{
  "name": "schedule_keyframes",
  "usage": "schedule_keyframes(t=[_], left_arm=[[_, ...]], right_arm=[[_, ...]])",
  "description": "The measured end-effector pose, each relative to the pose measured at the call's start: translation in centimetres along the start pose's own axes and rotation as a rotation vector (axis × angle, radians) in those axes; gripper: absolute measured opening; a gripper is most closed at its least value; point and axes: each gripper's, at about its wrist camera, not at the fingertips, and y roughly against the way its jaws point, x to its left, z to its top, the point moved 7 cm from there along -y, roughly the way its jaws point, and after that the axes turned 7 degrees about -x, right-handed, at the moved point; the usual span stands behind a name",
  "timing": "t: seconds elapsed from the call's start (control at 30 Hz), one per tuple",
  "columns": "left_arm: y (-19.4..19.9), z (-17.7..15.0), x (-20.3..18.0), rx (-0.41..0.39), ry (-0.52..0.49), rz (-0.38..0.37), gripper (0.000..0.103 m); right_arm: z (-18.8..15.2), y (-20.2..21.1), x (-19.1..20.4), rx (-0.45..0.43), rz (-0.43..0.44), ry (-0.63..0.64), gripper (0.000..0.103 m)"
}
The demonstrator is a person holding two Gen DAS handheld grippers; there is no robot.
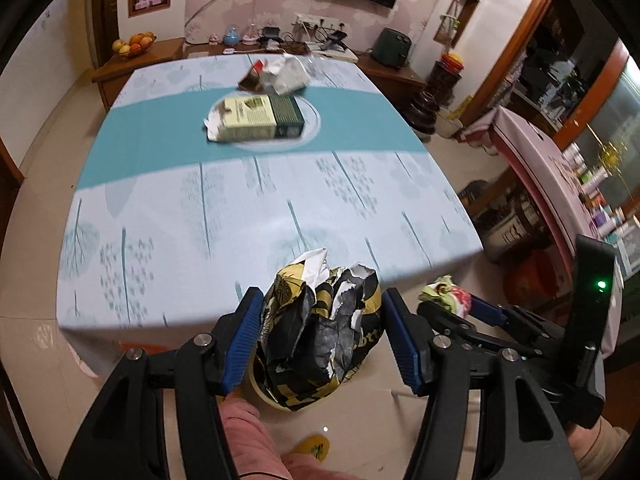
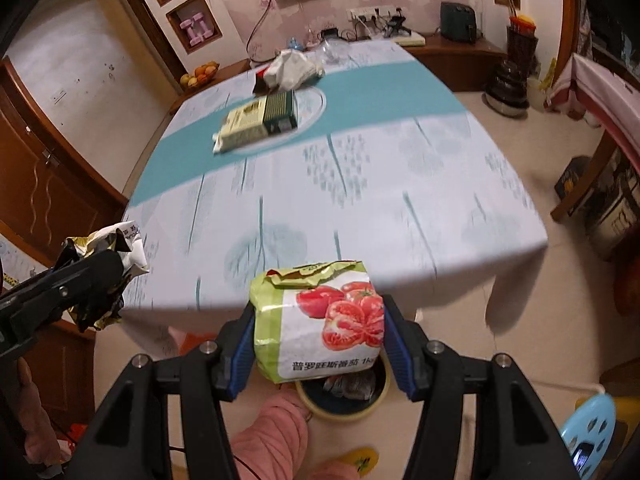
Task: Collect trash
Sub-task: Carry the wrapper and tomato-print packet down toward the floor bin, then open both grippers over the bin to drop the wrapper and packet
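My left gripper is shut on a crumpled black, yellow and white wrapper, held off the table's near edge. My right gripper is shut on a green and white tomato bag; it also shows at the right of the left wrist view as the tomato bag. Below both sits a round yellow-rimmed trash bin on the floor, with dark scraps inside. On the table lie a green and cream box and crumpled white paper behind it.
A person's pink-trousered leg and a yellow slipper are beside the bin. A blue stool stands to the right. A pink-covered table is at the right. A wooden sideboard with a fruit bowl runs behind.
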Motion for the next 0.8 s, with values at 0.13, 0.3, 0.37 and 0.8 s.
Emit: schedule_keyframes(t=[0.13, 0.3, 0.37, 0.8], left_arm=[[0.0, -2.9, -0.4, 0.042, -0.014, 0.001, 0.059], [-2.2, -6.5, 0.3, 0.119, -0.026, 0.005, 0.059], [-3.8, -7.9, 0.8, 0.152, -0.033, 0.005, 0.059], [-18.7, -17.3, 4.4, 0.273, -0.090, -0.018, 0.060]], right_arm=[[-3.7, 0.2, -0.4, 0.050, 0.007, -0.030, 0.057], [-7.7, -0.9, -1.0, 0.121, -0.003, -0.074, 0.057], [-9.2, -1.9, -1.2, 0.152, -0.008, -0.100, 0.057], [-20.4, -15.0, -4.4, 0.307, -0.072, -0.219, 0.057]])
